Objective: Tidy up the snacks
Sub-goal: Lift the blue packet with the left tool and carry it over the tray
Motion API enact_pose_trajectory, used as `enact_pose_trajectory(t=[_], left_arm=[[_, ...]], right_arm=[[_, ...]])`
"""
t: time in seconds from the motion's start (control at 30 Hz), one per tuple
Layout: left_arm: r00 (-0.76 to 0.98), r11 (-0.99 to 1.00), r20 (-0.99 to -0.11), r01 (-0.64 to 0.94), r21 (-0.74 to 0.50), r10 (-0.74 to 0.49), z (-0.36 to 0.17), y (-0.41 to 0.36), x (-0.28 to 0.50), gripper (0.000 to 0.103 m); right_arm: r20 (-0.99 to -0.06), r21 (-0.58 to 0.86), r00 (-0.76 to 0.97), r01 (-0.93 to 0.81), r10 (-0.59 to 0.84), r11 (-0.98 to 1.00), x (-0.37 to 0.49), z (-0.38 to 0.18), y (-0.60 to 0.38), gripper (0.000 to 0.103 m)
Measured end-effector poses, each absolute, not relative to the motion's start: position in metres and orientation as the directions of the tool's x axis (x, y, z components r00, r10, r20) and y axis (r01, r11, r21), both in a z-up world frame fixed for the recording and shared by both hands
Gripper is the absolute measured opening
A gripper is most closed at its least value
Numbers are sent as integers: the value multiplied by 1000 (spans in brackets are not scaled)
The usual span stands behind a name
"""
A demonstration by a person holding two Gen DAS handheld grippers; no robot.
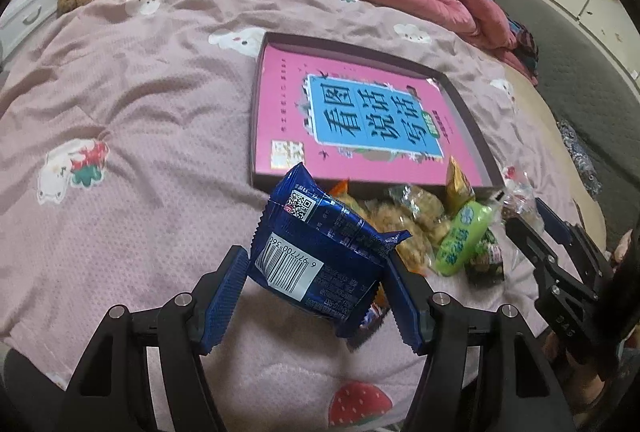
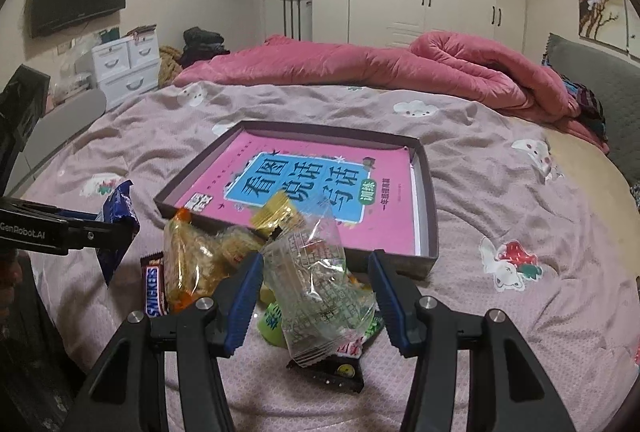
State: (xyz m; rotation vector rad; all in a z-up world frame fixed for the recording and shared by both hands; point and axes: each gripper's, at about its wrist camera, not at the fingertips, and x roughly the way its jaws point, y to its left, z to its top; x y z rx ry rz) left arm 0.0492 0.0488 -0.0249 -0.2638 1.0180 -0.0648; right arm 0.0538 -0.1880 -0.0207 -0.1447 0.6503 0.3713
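Snacks sat heaped on the bed beside the shallow dark tray [image 2: 430, 192]; your left tool [image 1: 316, 284] clamped the blue foil packet [image 1: 320, 252], your right tool [image 2: 316, 296] pinched a clear crinkly wrapper [image 2: 316, 280].

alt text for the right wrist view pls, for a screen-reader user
The right gripper holds a clear plastic snack packet above a pile of snacks on a pink bedspread. Behind the pile sits a shallow dark tray holding a pink book. At left, the left gripper holds a blue packet.
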Motion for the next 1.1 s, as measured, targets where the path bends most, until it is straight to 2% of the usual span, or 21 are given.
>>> enact_pose_trajectory(t=[0.6, 1.1], left_arm=[[572, 962, -806, -103, -254, -151, -15, 48, 99, 69], [539, 966, -832, -120, -231, -132, -37, 45, 155, 69]], right_arm=[[-579, 42, 770, -300, 268, 953, 85, -17, -208, 55], [-583, 80, 771, -260, 256, 962, 124, -24, -216, 55]])
